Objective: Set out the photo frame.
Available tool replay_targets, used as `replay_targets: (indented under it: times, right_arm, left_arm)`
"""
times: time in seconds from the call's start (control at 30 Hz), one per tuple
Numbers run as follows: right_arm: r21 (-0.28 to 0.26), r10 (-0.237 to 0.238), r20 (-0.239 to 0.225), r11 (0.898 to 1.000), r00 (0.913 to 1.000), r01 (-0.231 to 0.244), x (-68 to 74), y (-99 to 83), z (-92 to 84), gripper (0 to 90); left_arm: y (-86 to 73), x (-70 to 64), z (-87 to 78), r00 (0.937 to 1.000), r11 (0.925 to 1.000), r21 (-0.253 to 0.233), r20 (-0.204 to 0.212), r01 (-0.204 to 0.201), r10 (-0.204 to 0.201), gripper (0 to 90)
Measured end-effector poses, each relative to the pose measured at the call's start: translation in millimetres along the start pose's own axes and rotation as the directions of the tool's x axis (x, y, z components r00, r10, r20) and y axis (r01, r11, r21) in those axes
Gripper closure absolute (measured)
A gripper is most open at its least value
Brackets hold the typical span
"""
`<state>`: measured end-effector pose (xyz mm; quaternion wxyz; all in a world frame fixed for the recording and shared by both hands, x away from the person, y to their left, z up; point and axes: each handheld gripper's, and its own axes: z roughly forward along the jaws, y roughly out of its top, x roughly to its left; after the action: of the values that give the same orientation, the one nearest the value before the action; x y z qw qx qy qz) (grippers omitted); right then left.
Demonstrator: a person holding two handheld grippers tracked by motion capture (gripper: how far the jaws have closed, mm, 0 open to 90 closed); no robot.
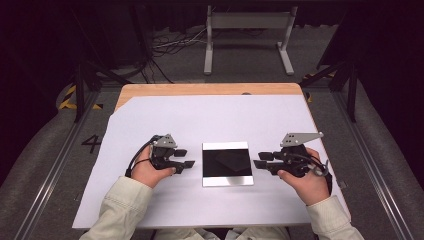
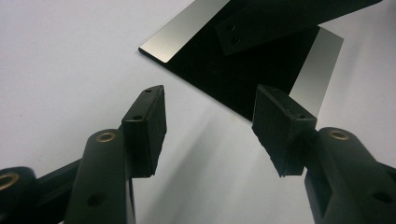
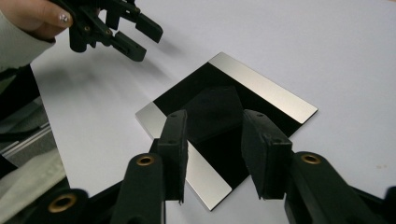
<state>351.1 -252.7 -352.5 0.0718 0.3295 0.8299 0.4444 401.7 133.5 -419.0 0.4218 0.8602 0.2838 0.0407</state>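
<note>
Sleeves: pale fabric cuffs enter at the near edge of the high view.
Left hand-held gripper (image 1: 185, 158): matte black, blocky jaws with brass-coloured pins; they stand wide apart with nothing between them, just left of the plate.
Right hand-held gripper (image 1: 262, 159): same black build under a grey three-cornered plate; its jaws are partly open and hold nothing, with their tips just off the plate's right edge.
Plate (image 1: 227, 163): a flat, thin square lying between the two grippers on the white sheet, with a glossy black mirror-like middle and brushed silver strips along two opposite edges.
White sheet (image 1: 200, 120): smooth, matte, with one far corner cut off.
Tabletop (image 1: 200, 89): light wood, bare along the far edge.
Frame (image 1: 247, 35): a grey metal stand on the floor beyond.
</note>
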Motion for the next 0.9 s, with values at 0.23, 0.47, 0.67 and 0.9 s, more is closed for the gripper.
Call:
replay_targets:
  times: [0.23, 0.47, 0.67, 0.9]
  right_arm:
    - [0.003, 0.054, 0.016, 0.999, 0.9984, -0.054, -5.3, 4.3, 6.5, 57.8]
    - [0.006, 0.108, 0.016, 0.994, 0.9940, -0.108, -14.5, 7.9, 14.0, 57.8]
    - [0.013, 0.196, 0.004, 0.981, 0.9807, -0.196, -18.8, 10.1, 25.8, 54.6]
    - [0.007, 0.216, 0.011, 0.976, 0.9763, -0.216, -21.0, 10.6, 32.3, 52.1]
  left_arm:
    - [-0.7, -0.2, 0.2, 1.0000, 1.0000, 0.003, 0.002, 0.003, -0.003, 45.3]
    - [-1.7, -0.1, -0.1, 1.0000, 1.0000, 0.005, 0.000, 0.005, -0.005, 45.3]
    - [-2.1, -0.1, -1.1, 1.0000, 1.0000, 0.007, -0.003, 0.006, -0.006, 45.3]
    - [-2.0, 0.7, -1.6, 1.0000, 1.0000, 0.005, -0.002, 0.005, -0.005, 45.2]
